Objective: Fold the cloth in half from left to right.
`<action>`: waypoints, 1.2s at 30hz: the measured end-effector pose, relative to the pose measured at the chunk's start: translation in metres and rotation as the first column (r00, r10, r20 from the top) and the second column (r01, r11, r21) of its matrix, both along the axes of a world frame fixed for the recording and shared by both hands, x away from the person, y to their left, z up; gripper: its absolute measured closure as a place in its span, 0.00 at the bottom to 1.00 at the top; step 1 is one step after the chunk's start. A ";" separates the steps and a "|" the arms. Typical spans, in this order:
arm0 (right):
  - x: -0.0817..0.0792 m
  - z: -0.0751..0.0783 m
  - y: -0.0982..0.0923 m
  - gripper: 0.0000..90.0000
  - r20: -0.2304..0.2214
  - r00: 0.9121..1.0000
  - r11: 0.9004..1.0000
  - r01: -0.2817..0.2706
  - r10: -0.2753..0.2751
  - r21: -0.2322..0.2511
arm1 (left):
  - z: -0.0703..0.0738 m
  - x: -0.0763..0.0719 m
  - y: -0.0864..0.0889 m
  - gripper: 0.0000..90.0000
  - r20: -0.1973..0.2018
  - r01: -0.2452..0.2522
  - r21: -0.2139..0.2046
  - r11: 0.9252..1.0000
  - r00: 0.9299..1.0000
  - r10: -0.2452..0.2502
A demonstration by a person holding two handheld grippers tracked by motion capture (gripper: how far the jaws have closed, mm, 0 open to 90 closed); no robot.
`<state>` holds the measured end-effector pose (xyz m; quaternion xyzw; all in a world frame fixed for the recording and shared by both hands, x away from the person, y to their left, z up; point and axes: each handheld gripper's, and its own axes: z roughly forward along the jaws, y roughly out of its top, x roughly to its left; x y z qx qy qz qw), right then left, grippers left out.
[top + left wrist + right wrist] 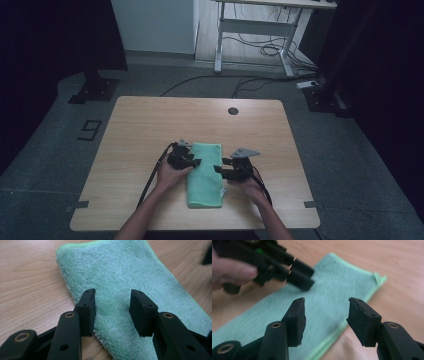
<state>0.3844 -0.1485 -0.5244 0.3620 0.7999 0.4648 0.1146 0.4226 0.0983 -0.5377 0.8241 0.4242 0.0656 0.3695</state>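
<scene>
I count one towel [205,174], folded, lying lengthwise near the table's [150,125] 6 o'clock edge. My two grippers flank it: left gripper [194,163] at its 9 o'clock, right gripper [220,169] at 3 o'clock, both agape, holding nothing.

Both forearms came in from the bottom of the high view. The left gripper [196,162] pointed inward toward the right one, its jaws apart with nothing pinched between them. The right gripper [218,169] faced it, jaws likewise parted, though its own view was somewhat blurred.
</scene>
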 end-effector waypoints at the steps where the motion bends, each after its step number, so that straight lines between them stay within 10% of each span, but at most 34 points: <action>1: 0.007 -0.001 0.003 0.53 -0.008 1.000 1.000 0.002 -0.002 -0.007 | 0.000 0.000 0.000 0.62 0.000 0.001 -0.001 1.000 1.000 -0.001; 9: 0.052 -0.018 0.009 0.55 -0.047 0.998 0.999 0.028 -0.028 0.015 | -0.001 0.000 0.003 0.63 -0.006 -0.005 -0.028 1.000 1.000 0.005; 20: 0.076 -0.023 0.018 0.55 -0.065 0.996 0.998 0.057 -0.057 -0.002 | -0.001 0.000 0.003 0.63 -0.003 -0.002 -0.022 1.000 1.000 0.002; 36: 0.054 -0.018 0.006 0.51 -0.055 0.996 0.997 0.072 -0.071 0.020 | 0.010 -0.010 0.012 0.60 0.016 -0.012 -0.033 0.999 1.000 0.012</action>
